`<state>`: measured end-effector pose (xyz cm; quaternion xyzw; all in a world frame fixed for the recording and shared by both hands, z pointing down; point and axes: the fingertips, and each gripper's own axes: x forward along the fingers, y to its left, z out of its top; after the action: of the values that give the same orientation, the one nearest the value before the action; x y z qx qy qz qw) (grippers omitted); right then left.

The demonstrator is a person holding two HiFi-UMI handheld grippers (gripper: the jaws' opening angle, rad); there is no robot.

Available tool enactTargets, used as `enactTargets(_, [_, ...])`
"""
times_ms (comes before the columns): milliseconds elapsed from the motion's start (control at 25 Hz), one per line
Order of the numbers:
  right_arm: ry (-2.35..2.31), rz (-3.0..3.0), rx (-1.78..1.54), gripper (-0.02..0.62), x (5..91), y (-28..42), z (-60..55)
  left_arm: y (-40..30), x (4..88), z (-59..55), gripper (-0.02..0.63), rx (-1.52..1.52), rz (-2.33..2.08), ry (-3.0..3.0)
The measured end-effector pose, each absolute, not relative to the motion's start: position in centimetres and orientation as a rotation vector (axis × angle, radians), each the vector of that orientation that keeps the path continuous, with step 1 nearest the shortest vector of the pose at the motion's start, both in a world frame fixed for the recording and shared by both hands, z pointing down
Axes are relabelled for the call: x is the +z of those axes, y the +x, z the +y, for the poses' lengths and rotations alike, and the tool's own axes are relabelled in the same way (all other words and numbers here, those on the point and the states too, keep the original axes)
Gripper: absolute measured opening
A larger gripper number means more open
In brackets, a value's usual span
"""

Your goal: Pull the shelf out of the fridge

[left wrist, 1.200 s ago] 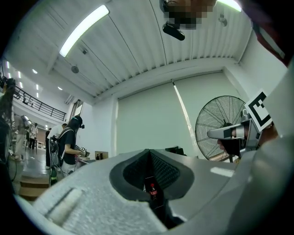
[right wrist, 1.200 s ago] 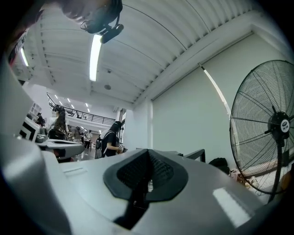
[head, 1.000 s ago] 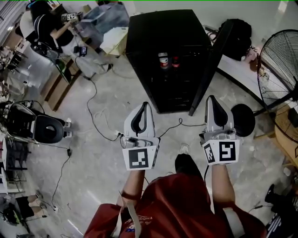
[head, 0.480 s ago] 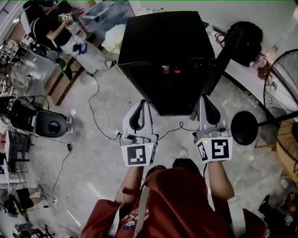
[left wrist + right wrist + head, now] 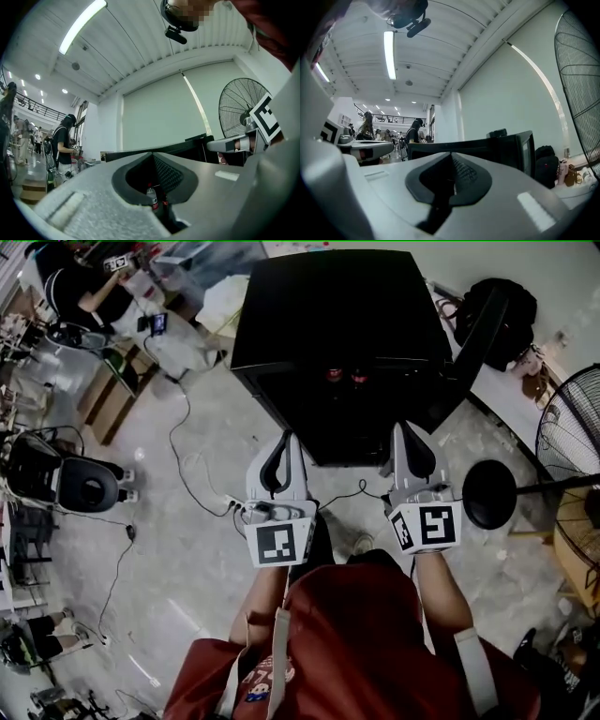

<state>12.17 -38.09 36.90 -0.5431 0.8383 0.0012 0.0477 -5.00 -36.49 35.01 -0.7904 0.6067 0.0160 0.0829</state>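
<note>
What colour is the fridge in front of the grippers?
Black. The fridge shows best in the head view, seen from above.

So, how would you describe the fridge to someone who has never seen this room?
Look at the middle of the pale floor. The fridge is the tall black box there; unlike the black bag beside it, its door stands open to the right, with two red-marked bottles inside.

Your left hand-held gripper (image 5: pixel 152 157) fills the lower frame, jaws together, nothing gripped. Through the dark gap behind its tips you're looking at a bottle (image 5: pixel 151 199) inside the black fridge (image 5: pixel 187 146) at centre. Your right hand-held gripper (image 5: pixel 220 145) pokes in at right, under the fan (image 5: pixel 236 108). A person (image 5: pixel 63 145) stands at far left.
</note>
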Motion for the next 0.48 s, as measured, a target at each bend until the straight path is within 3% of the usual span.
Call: enactTargets(480, [-1.691, 2.558, -0.09, 0.005, 40.8, 7.7, -40.7, -8.4, 38.1, -38.8, 0.002, 0.059, 1.812, -2.394])
